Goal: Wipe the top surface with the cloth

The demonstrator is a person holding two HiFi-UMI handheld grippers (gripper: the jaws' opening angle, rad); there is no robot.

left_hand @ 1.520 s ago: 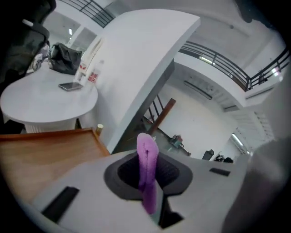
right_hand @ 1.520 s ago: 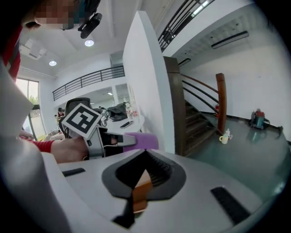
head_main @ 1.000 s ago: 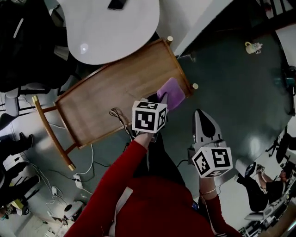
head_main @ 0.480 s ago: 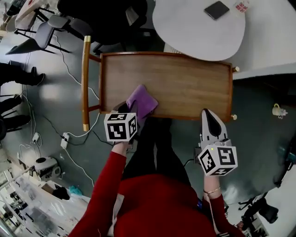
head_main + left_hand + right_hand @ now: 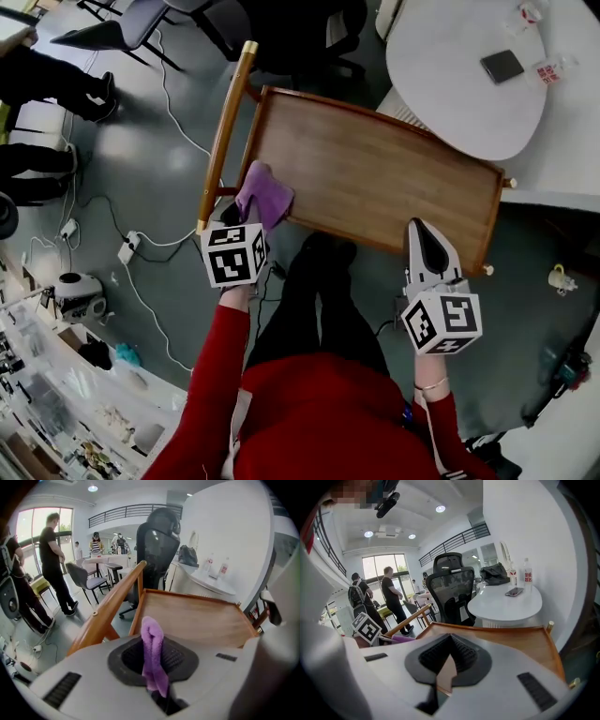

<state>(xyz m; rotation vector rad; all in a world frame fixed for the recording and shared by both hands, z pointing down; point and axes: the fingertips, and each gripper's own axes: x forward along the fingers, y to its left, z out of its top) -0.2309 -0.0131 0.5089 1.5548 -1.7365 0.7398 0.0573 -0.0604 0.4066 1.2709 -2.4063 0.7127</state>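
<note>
At the near left corner of the wooden top (image 5: 375, 183), a purple cloth (image 5: 263, 194) was clamped between the jaws of the left gripper (image 5: 152, 660). The right gripper (image 5: 421, 234) was held closed on nothing by the near right corner.

The purple cloth (image 5: 263, 194) has travelled along the near edge of the wooden table (image 5: 375, 178). A second ago it lay at the knobbed end, half a second ago left of the middle, and now it sits at the near corner just beside the handle rail (image 5: 223, 141). The left tongs (image 5: 249, 204) have gone with it (clamped on the cloth throughout). The right tongs (image 5: 422, 231), earlier over the floor past the knobbed end, now point at the near edge by that end. The head view has swung, so the table lies at a new slant.
</note>
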